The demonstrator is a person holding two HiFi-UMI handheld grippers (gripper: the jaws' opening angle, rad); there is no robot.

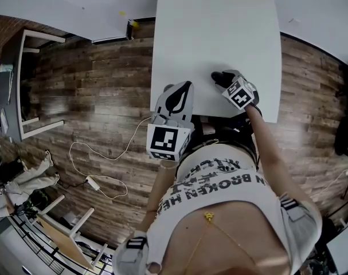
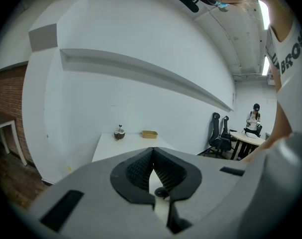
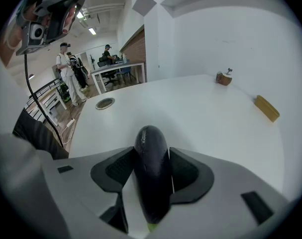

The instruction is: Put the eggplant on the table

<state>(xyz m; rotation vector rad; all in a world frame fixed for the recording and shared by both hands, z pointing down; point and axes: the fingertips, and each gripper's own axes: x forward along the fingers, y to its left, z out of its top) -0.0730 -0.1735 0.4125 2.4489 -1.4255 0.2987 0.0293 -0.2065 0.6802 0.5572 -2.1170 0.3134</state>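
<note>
A dark purple eggplant [image 3: 151, 166] lies lengthwise between the jaws of my right gripper [image 3: 151, 151], which is shut on it with its rounded end sticking out past the fingertips. In the head view the right gripper [image 1: 222, 78] hangs tilted down over the near right part of the white table [image 1: 214, 33]. My left gripper [image 1: 182, 89] is held at the table's near left corner. Its ribbed pads [image 2: 141, 169] meet at the tips with nothing between them.
At the table's far end stand a small brown bowl-like object [image 3: 223, 77] and a flat yellow tray [image 3: 266, 107]. A round cable hole [image 3: 105, 103] sits near the table's left side. A white cable [image 1: 99, 173] lies on the wooden floor. People [image 3: 66, 68] and office chairs [image 2: 220, 133] are in the background.
</note>
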